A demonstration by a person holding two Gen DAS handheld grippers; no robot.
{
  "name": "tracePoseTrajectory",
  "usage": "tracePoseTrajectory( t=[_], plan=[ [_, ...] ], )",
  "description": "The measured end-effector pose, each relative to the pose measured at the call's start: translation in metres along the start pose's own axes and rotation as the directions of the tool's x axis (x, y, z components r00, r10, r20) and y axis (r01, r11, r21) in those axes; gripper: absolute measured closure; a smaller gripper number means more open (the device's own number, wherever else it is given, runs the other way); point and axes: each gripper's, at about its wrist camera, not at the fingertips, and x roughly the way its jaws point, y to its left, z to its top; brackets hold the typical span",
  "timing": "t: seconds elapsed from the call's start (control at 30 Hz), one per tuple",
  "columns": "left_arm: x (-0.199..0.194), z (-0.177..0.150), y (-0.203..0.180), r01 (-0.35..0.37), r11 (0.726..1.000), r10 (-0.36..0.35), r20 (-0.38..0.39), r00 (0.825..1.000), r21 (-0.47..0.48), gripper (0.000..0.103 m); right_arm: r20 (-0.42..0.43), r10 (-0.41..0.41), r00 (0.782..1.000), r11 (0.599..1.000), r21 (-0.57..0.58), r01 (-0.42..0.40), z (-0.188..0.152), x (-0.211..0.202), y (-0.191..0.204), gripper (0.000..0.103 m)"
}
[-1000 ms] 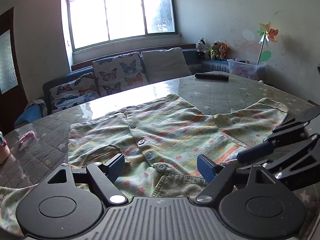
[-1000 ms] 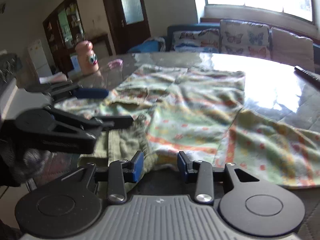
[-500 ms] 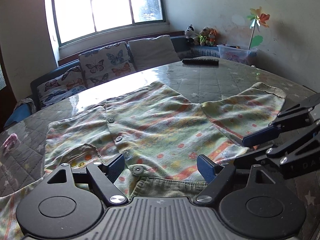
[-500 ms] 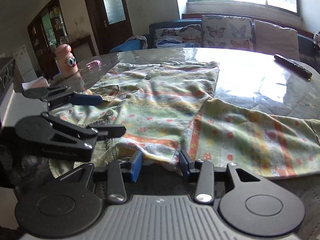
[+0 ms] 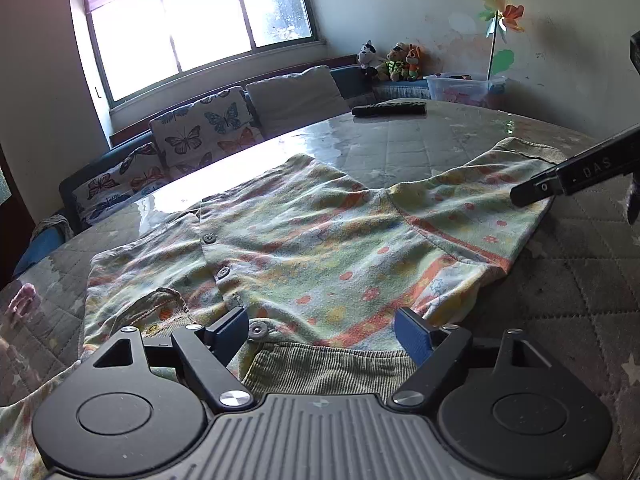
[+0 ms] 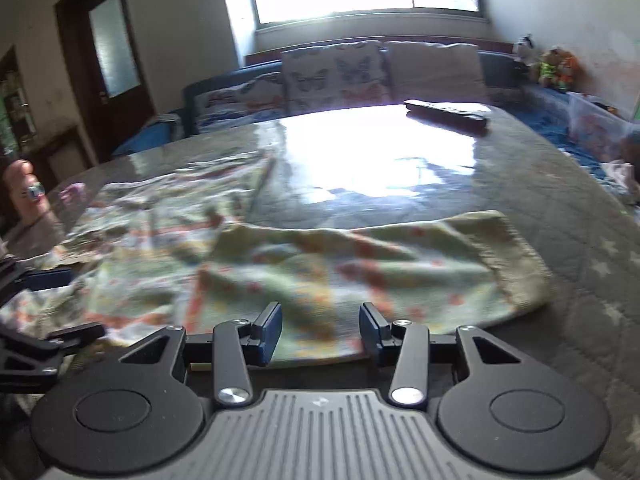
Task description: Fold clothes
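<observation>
jaws of both the left gripper (image 5: 320, 330) and right gripper (image 6: 320, 330) gape, empty; collar (image 5: 328, 368) between left jaws, sleeve (image 6: 360, 272) ahead of right; pinch edges squarely.

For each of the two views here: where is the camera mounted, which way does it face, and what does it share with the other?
Left wrist: on the left gripper, open over the shirt collar, facing the window; right gripper's finger enters at right.
Right wrist: on the right gripper, open over the shirt's sleeve, facing the sofa; left gripper at left edge.
Shared: shirt, remote, butterfly cushions.
</observation>
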Motion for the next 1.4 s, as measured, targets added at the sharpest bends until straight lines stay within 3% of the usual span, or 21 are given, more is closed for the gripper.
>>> tracePoseTrajectory(
  t=[0.13,0.33,0.43,0.77,0.93,1.4],
  plan=[
    [0.000,0.000,-0.001,-0.002,1.000,0.002,-0.002,1.000,0.004,0.020,0.010,-0.069,0.998,0.997,0.023,0.069,0.004,0.003,-0.025,0.054],
    [0.000,0.001,0.000,-0.003,1.000,0.003,-0.006,1.000,0.003,0.020,0.013,-0.143,0.990,0.988,0.056,0.142,0.007,0.007,-0.048,0.054],
    [0.001,0.002,0.000,-0.003,1.000,0.003,-0.008,1.000,0.011,0.019,0.018,-0.119,0.993,0.991,0.068,0.118,0.013,0.008,-0.049,0.054],
    [0.003,0.002,0.001,-0.007,1.000,0.007,-0.015,1.000,0.001,0.018,0.011,0.050,0.999,0.995,-0.089,-0.049,0.041,0.044,0.010,0.054],
    [0.003,0.001,0.002,-0.007,1.000,0.007,-0.017,1.000,-0.006,0.017,-0.014,0.022,1.000,0.997,-0.079,-0.023,0.046,0.061,-0.003,0.054],
    [0.004,0.001,0.003,-0.010,1.000,0.010,-0.019,1.000,-0.010,0.014,0.023,-0.059,0.998,0.998,0.016,0.059,0.050,0.051,-0.057,0.053]
  ],
)
